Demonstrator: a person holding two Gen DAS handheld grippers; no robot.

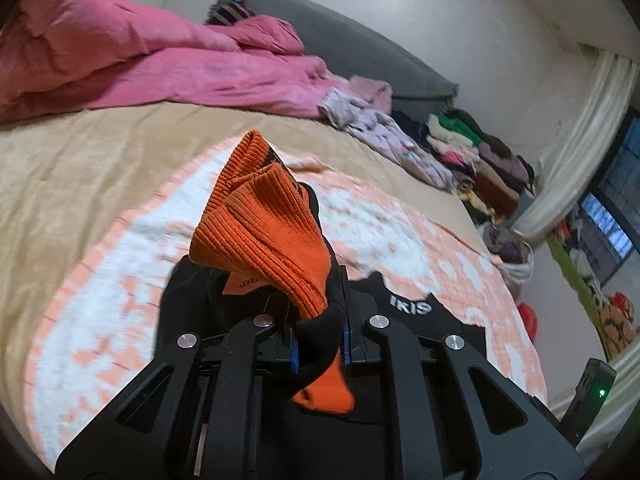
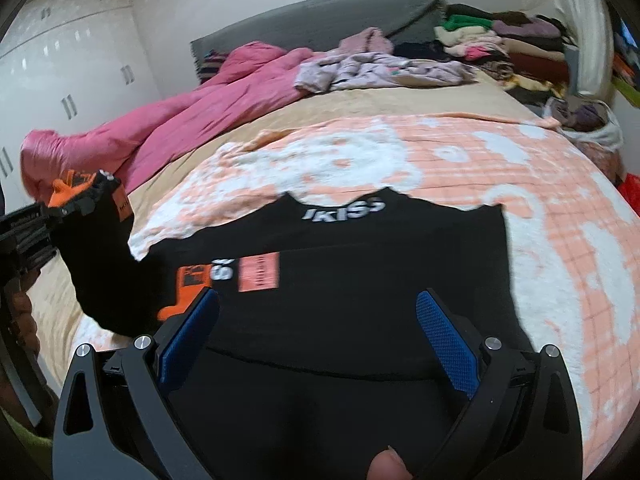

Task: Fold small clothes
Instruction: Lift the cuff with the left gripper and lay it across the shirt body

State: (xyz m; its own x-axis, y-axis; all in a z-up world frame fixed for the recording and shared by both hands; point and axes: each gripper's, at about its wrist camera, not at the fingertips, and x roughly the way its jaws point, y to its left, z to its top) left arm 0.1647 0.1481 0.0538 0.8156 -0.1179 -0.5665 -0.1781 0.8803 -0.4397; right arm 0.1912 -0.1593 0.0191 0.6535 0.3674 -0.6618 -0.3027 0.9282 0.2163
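Bedroom, white walls, wardrobe doors point(image 2: 60, 72) at far left of my right view, blurred. Bed point(image 2: 400, 100) fills both views under a tan sheet; its near edge is cut off below my jaws. Pink duvet point(image 1: 120, 60) bunched along the far side, against the grey headboard point(image 2: 320, 16). Peach-and-white blanket point(image 2: 520, 168) spread over the middle of the bed; broad bare stretch of it to the right and beyond the garment. Stack of folded clothes point(image 2: 500, 40) at the far right corner, a crumpled lilac garment point(image 2: 380, 70) just beside it; colours smear, single pieces hard to tell apart.

Black sweatshirt point(image 2: 360, 300) with white lettering lies flat on the blanket, right under me; its lower part runs out of frame beneath my right gripper point(image 2: 318, 344). Those jaws stand wide apart over the black cloth, blue pads bare, nothing between them. A fingertip point(image 2: 388, 466) pokes in at the bottom edge.

My left gripper point(image 1: 320, 344) is clamped tight on the sweatshirt's sleeve, near the orange ribbed cuff point(image 1: 264, 220), which stands up past the pads; the sleeve is lifted off the bed at the garment's left side. In the right view that gripper is cut off by the frame edge, only the sleeve end plain. Motion blur softens most edges.
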